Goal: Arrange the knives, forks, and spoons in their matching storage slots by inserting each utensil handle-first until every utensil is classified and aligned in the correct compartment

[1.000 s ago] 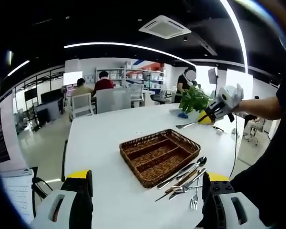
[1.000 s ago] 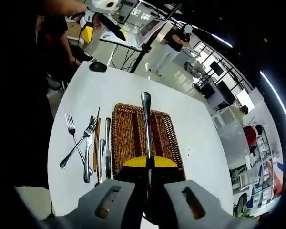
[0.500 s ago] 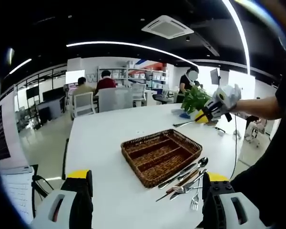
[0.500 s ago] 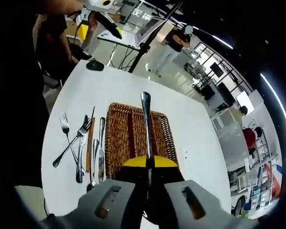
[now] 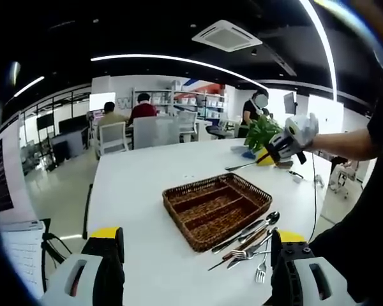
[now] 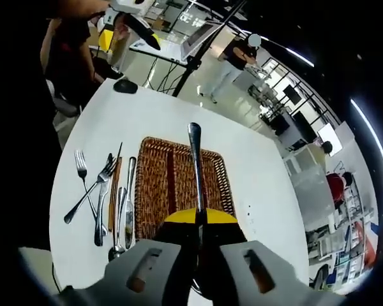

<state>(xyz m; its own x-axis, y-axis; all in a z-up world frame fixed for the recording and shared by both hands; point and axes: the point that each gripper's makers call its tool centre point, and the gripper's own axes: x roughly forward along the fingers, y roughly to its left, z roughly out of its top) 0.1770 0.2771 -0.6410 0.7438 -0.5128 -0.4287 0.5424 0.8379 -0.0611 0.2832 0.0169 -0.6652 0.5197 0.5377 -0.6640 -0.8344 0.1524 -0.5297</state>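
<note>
- In the right gripper view, the right gripper (image 6: pixel 200 217) has its jaws closed on the handle of a metal utensil (image 6: pixel 195 167). The shaft of this utensil points forward, above the wicker tray (image 6: pixel 154 191).
- The wicker tray has long compartments and stands on the white table (image 6: pixel 255 185).
- Just beside the tray, on its left side in this view, loose forks (image 6: pixel 83 185), knives and a spoon (image 6: pixel 117 220) lie together on the table.
- In the left gripper view, the left gripper (image 5: pixel 195 271) is held with its jaws wide apart and nothing between them, above the near edge of the table.
- Further on, the tray is near the middle of the table, with the loose cutlery (image 5: pixel 246 236) at its right edge.
- Behind the table there is a green plant (image 5: pixel 260 131), and further away people sit at desks.
</note>
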